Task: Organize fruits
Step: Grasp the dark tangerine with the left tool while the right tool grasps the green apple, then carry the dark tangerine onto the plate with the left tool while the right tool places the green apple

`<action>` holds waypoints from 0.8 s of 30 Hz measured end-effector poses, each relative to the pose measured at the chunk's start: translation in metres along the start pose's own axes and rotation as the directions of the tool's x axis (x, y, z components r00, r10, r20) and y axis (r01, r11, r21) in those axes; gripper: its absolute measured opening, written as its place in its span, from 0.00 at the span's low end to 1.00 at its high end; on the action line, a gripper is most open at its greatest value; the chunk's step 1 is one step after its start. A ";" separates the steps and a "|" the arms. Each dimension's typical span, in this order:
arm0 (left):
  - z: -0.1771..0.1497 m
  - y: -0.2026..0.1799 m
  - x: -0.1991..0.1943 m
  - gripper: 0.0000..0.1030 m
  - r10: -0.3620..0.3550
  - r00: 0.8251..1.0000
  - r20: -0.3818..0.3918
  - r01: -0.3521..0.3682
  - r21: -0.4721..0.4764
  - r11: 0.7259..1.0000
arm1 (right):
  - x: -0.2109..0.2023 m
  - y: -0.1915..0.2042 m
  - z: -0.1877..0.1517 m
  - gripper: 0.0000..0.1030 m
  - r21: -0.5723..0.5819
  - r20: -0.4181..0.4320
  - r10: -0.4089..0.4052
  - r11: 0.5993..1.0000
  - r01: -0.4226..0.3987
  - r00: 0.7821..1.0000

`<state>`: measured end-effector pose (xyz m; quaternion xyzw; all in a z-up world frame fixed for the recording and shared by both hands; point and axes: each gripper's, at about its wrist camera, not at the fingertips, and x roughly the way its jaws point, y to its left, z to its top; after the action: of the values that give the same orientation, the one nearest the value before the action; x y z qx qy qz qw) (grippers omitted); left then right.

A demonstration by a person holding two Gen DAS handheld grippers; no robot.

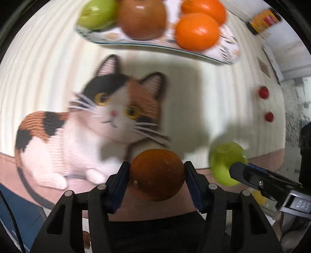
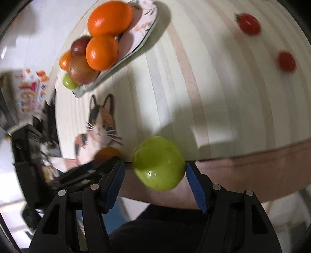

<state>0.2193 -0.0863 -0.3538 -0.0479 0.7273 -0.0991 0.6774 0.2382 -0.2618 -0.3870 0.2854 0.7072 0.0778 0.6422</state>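
Observation:
My left gripper [image 1: 157,173] is shut on an orange [image 1: 157,175], held above the near table edge. My right gripper [image 2: 155,171] is shut on a green apple [image 2: 158,162]; it shows in the left wrist view [image 1: 223,163] at the right. A patterned plate [image 1: 223,52] at the far side holds a green apple [image 1: 97,13], a brown-red fruit [image 1: 141,19] and two oranges [image 1: 197,31]. In the right wrist view the plate [image 2: 147,29] is at the upper left. Two small red tomatoes [image 2: 248,23] [image 2: 286,61] lie on the table.
A striped cream cloth [image 1: 38,68] with a calico cat picture [image 1: 108,116] covers the table. A jar with a yellow label [image 1: 264,19] stands at the far right. Clutter and a colourful box [image 2: 29,93] lie beyond the table's left side.

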 end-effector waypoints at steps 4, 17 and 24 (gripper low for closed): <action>0.002 0.008 -0.003 0.52 0.026 1.000 0.017 -0.025 -0.040 0.999 | 0.016 0.014 0.009 0.61 -0.099 -0.015 -0.077 0.992 0.075 0.997; 0.029 0.021 -0.008 0.52 0.025 0.999 0.026 -0.023 -0.074 0.997 | 0.014 0.028 0.017 0.61 -0.204 0.055 -0.228 0.951 0.234 0.972; 0.031 0.020 -0.009 0.52 0.016 1.000 0.023 -0.014 -0.069 0.998 | 0.018 0.027 0.018 0.60 -0.197 0.049 -0.223 0.953 0.228 0.974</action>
<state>0.2526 -0.0676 -0.3508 -0.0669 0.7227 -0.0686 0.6845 0.2633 -0.2351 -0.3924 0.1374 0.7150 0.0715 0.6817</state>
